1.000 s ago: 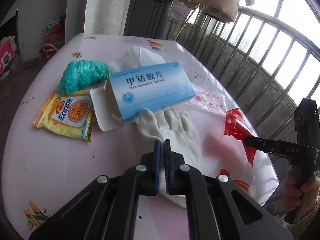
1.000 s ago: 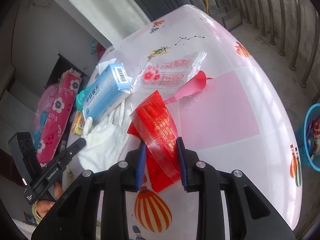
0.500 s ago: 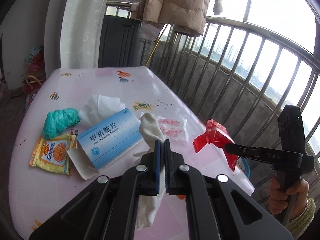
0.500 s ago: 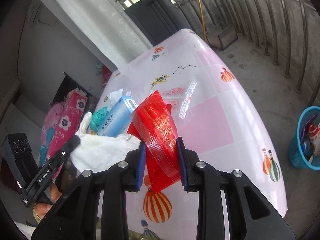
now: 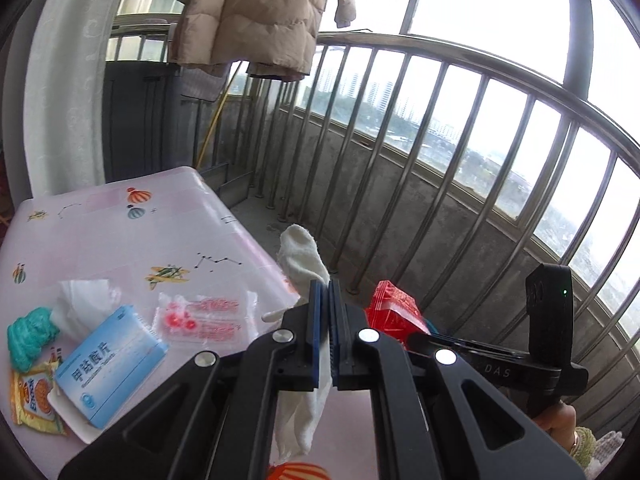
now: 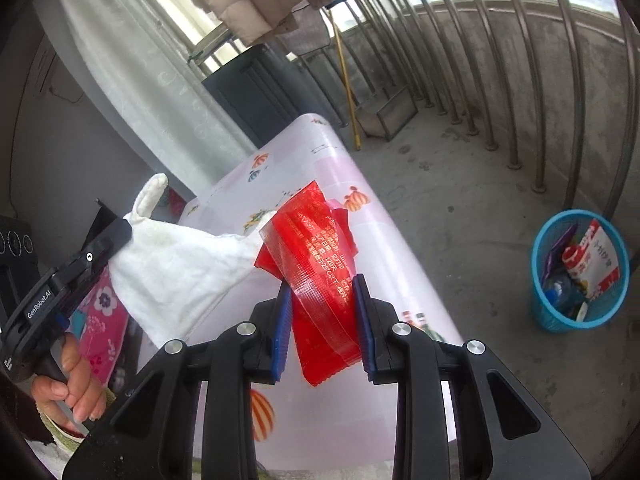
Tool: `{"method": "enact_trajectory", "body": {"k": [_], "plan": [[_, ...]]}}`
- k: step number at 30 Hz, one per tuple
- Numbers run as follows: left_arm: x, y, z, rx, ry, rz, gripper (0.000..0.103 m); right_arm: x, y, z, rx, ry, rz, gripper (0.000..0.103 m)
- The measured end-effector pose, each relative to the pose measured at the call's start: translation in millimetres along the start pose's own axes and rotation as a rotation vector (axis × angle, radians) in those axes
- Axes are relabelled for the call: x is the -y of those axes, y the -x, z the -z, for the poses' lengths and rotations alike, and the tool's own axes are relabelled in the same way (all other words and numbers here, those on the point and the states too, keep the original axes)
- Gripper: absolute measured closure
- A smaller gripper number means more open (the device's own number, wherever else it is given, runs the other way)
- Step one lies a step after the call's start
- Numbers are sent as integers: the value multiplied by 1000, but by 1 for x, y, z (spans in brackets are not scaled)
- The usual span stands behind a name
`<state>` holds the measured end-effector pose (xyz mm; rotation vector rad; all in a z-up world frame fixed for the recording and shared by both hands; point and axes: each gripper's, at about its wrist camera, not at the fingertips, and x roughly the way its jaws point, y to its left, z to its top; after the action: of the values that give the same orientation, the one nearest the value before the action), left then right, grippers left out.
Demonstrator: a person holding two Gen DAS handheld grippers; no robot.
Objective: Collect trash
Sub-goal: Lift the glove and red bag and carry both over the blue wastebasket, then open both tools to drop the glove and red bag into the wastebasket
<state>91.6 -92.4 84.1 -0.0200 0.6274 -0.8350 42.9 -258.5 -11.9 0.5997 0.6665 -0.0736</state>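
Observation:
My left gripper [image 5: 329,292] is shut on a white glove [image 5: 301,258], which hangs lifted above the pink table [image 5: 168,236]. The glove also shows in the right wrist view [image 6: 176,264], at the left. My right gripper [image 6: 322,292] is shut on a red plastic wrapper [image 6: 320,256], held in the air over the table's edge; the wrapper shows in the left wrist view [image 5: 394,310] too. A blue trash basket [image 6: 580,272] with several pieces of trash stands on the balcony floor, to the right.
On the table lie a blue medicine box [image 5: 108,364], a clear packet with red print [image 5: 200,320], a white tissue [image 5: 86,300], a green bag [image 5: 28,336] and a yellow snack pack [image 5: 32,400]. A metal railing [image 5: 440,184] runs close by.
Both grippers rose and swung right, away from the table, carrying the glove and the red wrapper. The trash basket came more fully into the right wrist view.

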Motion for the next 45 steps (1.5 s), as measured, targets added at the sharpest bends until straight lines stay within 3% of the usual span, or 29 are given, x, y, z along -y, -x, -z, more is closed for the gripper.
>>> {"method": "enact_trajectory", "body": {"k": [6, 10, 18, 24, 25, 26, 27, 28, 29, 33, 40, 45], "plan": [[52, -56, -33, -40, -60, 138, 100, 64, 36, -18, 146, -123, 161, 76], [93, -112, -42, -133, -86, 254, 100, 116, 58, -20, 216, -234, 289, 76], [176, -244, -18, -377, -165, 366, 100, 209, 41, 2, 181, -453, 382, 76], [210, -336, -2, -482, -138, 384, 99, 276, 12, 9, 166, -578, 410, 74], [213, -350, 2, -506, -129, 392, 97, 289, 4, 11, 165, -603, 424, 71], [214, -366, 9, -538, -118, 390, 87, 299, -1, 17, 166, -625, 440, 66], [216, -380, 17, -567, -109, 377, 66, 312, -11, 21, 153, -639, 458, 61], [216, -391, 24, -587, -102, 359, 57, 324, -20, 27, 128, -656, 477, 50], [216, -401, 31, -597, -97, 339, 51, 336, -29, 32, 92, -685, 498, 50], [210, -403, 41, -617, -92, 303, 41, 350, -34, 49, 60, -726, 504, 50], [193, -358, 20, -473, -115, 296, 26, 335, -25, 51, 70, -676, 505, 48], [175, -316, -1, -394, -98, 300, 18, 326, -56, 39, 21, -590, 430, 46]]}}
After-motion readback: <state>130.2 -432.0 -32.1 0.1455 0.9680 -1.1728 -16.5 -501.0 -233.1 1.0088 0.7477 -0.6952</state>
